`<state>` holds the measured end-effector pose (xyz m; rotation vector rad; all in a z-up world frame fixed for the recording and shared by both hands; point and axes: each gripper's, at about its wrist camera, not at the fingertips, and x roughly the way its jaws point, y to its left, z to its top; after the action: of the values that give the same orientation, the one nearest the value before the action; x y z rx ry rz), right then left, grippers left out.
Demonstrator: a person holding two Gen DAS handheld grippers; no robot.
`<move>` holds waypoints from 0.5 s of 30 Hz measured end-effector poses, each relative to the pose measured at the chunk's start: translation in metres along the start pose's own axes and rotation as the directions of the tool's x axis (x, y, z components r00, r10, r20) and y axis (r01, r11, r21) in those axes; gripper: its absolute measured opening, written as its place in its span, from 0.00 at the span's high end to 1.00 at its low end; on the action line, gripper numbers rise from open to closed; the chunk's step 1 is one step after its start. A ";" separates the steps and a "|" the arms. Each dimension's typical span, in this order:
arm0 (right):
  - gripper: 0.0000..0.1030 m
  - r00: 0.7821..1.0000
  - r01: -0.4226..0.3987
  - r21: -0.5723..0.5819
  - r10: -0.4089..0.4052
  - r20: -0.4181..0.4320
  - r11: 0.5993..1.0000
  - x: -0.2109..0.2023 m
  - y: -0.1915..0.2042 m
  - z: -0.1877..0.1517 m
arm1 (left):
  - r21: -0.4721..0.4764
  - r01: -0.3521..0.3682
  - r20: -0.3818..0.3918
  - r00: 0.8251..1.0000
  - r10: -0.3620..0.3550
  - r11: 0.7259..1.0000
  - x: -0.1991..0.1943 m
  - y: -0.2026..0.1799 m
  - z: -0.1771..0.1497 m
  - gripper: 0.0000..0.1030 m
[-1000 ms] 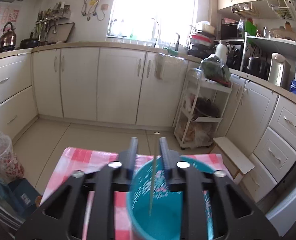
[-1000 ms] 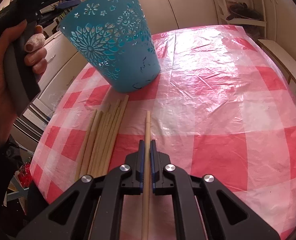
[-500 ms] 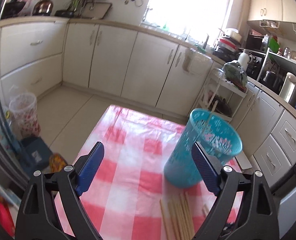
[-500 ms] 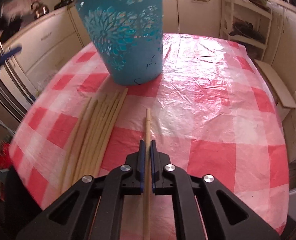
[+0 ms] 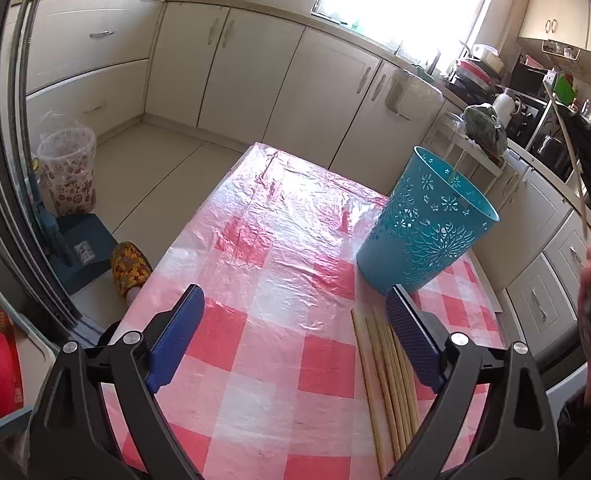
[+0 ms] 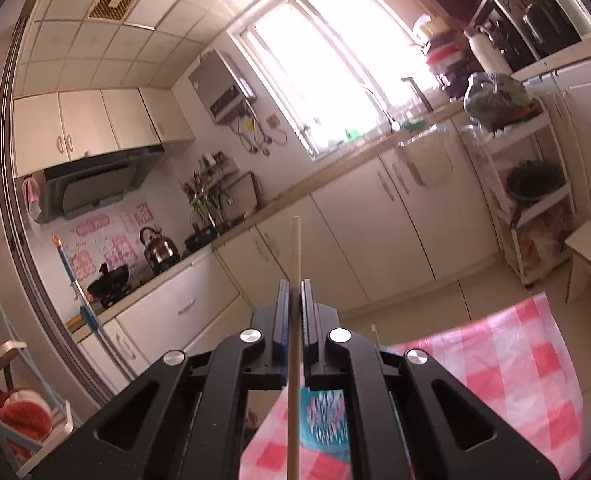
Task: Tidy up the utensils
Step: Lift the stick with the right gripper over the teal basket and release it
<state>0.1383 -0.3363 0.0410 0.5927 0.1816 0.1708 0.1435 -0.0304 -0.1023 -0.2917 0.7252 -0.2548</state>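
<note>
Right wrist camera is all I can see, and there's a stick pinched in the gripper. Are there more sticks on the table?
Observer: Yes. A bunch of sticks lies side by side on the checked tablecloth.
Operator: Is any of them put away already?
Observer: One thin stick leans inside the blue basket, poking up above its rim.
Operator: What about the other gripper?
Observer: The left gripper is over the table near the bunch. Its jaws have just been opening, and nothing is between them.
</note>
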 end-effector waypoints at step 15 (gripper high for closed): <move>0.93 0.979 0.109 -0.088 -0.123 -0.165 0.990 0.062 -0.031 -0.046 | -0.007 0.017 -0.018 1.000 -0.017 1.000 -0.002 -0.008 -0.007 0.13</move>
<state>0.1919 -0.3232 -0.0217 0.4878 0.3723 0.1146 0.1359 -0.0385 -0.1035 -0.3022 0.7422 -0.2716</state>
